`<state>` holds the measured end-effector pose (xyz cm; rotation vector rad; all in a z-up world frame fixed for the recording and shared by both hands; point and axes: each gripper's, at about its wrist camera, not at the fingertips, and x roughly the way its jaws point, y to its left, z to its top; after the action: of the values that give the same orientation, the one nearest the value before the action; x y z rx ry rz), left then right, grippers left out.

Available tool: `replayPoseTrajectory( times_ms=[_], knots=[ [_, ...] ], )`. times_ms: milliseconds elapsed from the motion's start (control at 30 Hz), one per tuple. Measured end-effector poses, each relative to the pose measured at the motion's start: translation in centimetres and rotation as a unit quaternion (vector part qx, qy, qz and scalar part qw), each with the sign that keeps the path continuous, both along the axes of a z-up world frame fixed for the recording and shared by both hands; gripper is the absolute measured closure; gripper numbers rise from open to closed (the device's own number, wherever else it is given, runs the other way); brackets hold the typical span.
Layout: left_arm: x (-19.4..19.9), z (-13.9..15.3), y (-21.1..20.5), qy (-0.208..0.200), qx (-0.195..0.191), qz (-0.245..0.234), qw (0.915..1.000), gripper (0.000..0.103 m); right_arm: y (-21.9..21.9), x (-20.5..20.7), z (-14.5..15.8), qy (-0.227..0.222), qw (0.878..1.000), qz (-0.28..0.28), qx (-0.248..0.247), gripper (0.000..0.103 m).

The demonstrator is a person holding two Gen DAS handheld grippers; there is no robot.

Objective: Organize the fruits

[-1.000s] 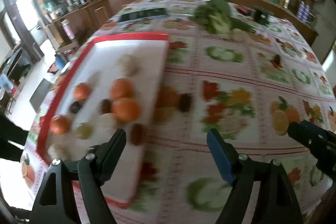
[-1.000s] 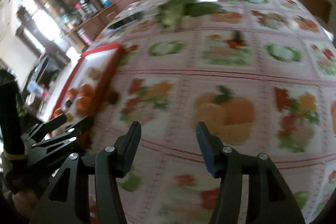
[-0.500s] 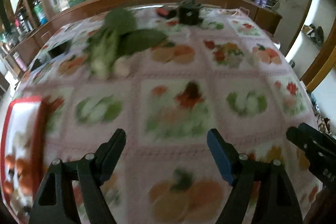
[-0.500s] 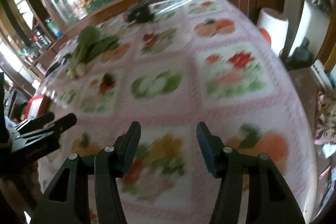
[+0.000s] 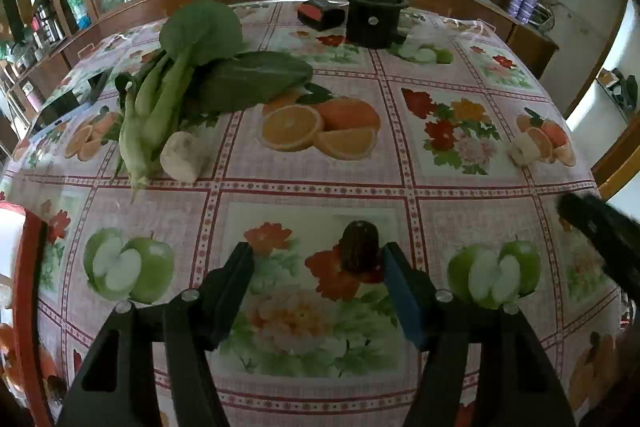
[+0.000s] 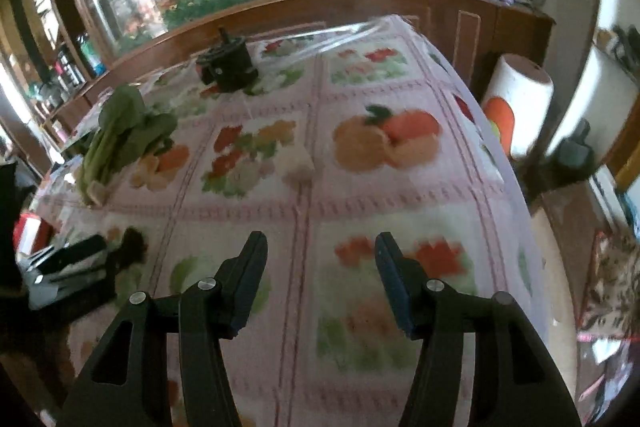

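A small dark brown fruit [image 5: 359, 247] lies on the flowered tablecloth between the fingers of my left gripper [image 5: 318, 259], close against the right finger. The left finger stands well clear of it; the jaws are closing and do not press on it. The right wrist view shows this same fruit [image 6: 134, 241] beside the left gripper [image 6: 68, 263]. My right gripper [image 6: 320, 255] hangs open over bare cloth with nothing between its fingers. Its tip [image 5: 600, 235] shows at the right edge of the left wrist view. The red-rimmed tray [image 5: 28, 287] with orange fruits is at the far left.
Leafy greens [image 5: 188, 79] lie at the back left with a white chunk [image 5: 182, 157] beside them. Another pale piece [image 5: 524, 151] sits near the right table edge. A black pot [image 5: 374, 21] and a red-black box [image 5: 322, 15] stand at the back. The table drops off on the right.
Both views swung right, from the tray of fruits to the middle of the table. The left jaws have narrowed, and the dark fruit now lies between them.
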<state>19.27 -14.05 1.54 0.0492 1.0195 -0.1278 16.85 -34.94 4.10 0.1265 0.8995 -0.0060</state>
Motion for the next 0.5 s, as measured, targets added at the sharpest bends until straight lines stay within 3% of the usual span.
replayPoseTrajectory(
  times_ms=[233, 267, 333, 367, 400, 467, 500],
  knots=[
    [-0.2, 0.0, 0.2, -0.005, -0.003, -0.023, 0.9997, 0.035, 1.3, 4.3, -1.8, 0.013, 0.999, 0.014, -0.048, 0.047],
    [-0.2, 0.0, 0.3, -0.005, -0.006, -0.024, 0.9997, 0.035, 1.6, 4.5, -2.0, 0.011, 0.997, 0.017, -0.07, 0.05],
    [0.0, 0.0, 0.4, -0.006, -0.011, -0.028, 0.9995, 0.036, 2.2, 4.8, -2.2, 0.014, 0.994, 0.026, -0.101, 0.069],
    [0.0, 0.0, 0.6, -0.009, -0.013, -0.027, 0.9995, 0.04, 2.3, 4.8, -2.2, 0.014, 0.994, 0.03, -0.103, 0.077],
    [0.1, 0.1, 0.7, -0.014, -0.013, -0.023, 0.9995, 0.052, 2.4, 4.9, -2.1, 0.014, 0.994, 0.031, -0.106, 0.077],
    [0.2, 0.1, 0.9, -0.02, -0.012, -0.025, 0.9994, 0.064, 2.6, 4.8, -2.0, 0.009, 0.993, 0.036, -0.112, 0.078],
    [0.3, 0.1, 0.9, -0.022, -0.013, -0.028, 0.9993, 0.076, 2.5, 4.8, -2.0, 0.008, 0.994, 0.036, -0.108, 0.078]
  ],
)
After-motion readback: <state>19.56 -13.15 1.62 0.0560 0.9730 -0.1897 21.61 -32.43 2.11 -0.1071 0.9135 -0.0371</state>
